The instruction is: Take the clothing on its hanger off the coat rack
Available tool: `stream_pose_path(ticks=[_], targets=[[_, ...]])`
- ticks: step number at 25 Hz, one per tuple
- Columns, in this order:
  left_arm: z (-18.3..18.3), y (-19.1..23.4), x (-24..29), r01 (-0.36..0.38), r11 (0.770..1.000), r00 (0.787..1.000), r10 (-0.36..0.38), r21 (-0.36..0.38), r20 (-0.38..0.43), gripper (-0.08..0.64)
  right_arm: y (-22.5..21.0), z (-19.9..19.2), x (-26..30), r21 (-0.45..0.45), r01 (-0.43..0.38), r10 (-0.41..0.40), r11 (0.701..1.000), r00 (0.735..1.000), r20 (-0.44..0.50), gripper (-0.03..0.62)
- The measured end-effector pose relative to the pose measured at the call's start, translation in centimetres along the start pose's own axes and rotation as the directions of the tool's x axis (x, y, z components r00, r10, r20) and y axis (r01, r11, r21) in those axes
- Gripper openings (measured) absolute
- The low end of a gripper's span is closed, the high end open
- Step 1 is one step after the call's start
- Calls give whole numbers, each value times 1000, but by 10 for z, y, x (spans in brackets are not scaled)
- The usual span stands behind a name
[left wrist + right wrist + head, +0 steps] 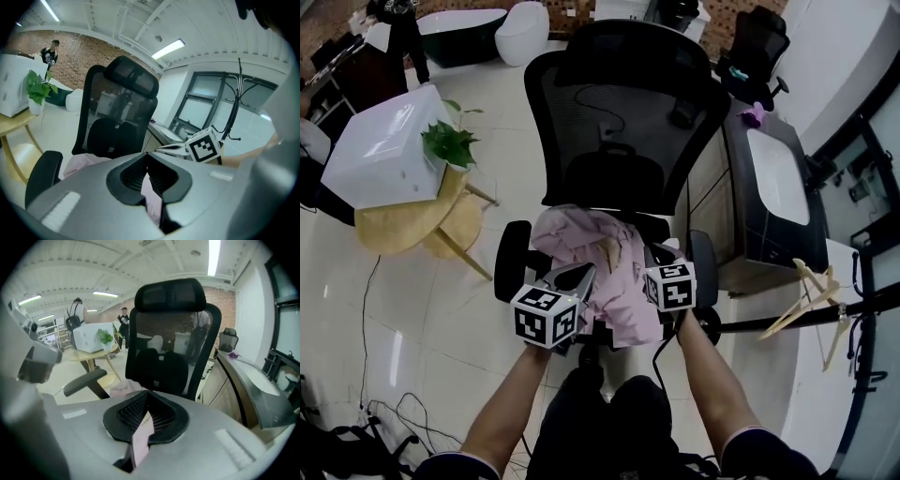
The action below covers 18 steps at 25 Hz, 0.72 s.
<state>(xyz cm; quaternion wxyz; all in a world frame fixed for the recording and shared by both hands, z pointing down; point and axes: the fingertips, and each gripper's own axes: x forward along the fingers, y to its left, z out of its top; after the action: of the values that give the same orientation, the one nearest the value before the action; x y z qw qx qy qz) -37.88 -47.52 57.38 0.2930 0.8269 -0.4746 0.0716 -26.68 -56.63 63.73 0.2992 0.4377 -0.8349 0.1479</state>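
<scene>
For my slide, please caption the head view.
Left gripper and right gripper grip pink garment on black chair.

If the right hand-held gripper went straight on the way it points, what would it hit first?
The right hand-held gripper, shut on the pink garment, points at the black office chair; it would likely meet its backrest first, though depth is hard to judge.
</scene>
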Motion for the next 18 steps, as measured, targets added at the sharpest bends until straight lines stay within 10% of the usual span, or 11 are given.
stream_pose_path(ticks=[18], targets=[[140, -62, -20, 69, 976, 970, -115, 208, 214, 9, 15, 173, -130, -37, -49, 60, 998, 896, 441, 2]])
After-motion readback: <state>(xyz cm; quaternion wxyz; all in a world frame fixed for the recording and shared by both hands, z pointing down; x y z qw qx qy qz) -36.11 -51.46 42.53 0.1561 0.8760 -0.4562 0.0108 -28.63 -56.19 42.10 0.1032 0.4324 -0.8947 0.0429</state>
